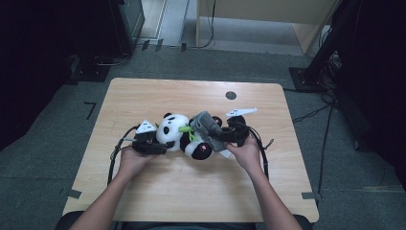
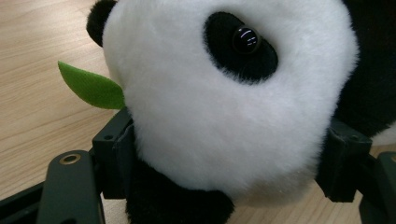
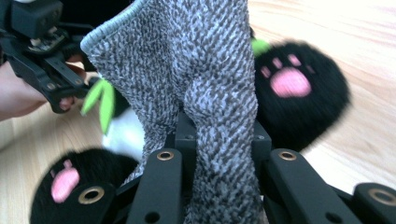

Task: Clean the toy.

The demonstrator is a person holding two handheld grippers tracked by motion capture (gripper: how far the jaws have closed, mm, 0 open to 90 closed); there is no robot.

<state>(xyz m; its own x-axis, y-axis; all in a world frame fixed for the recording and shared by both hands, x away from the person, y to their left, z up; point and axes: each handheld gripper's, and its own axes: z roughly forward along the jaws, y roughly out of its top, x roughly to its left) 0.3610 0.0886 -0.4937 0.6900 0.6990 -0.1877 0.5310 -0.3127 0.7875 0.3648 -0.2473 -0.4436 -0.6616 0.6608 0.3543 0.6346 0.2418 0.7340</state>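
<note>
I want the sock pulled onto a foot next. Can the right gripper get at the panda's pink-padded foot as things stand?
Probably not yet: the right gripper is shut on the grey sock, though the foot lies close beside it, uncovered.

One panda (image 1: 178,132) lies on one table (image 1: 143,96), and one grey sock (image 3: 196,70) is draped over it. The panda shows two black feet with pink pads (one at lower left (image 3: 70,191) of the right gripper view, one at right (image 3: 299,88)), one eye (image 2: 245,39) in the left gripper view, and green leaves: one (image 2: 91,86) there, two (image 3: 100,105) in the right gripper view. There are two grippers, left (image 1: 165,146) and right (image 1: 215,136), two hands, and one dark round spot (image 1: 231,95) on the tabletop.
</note>
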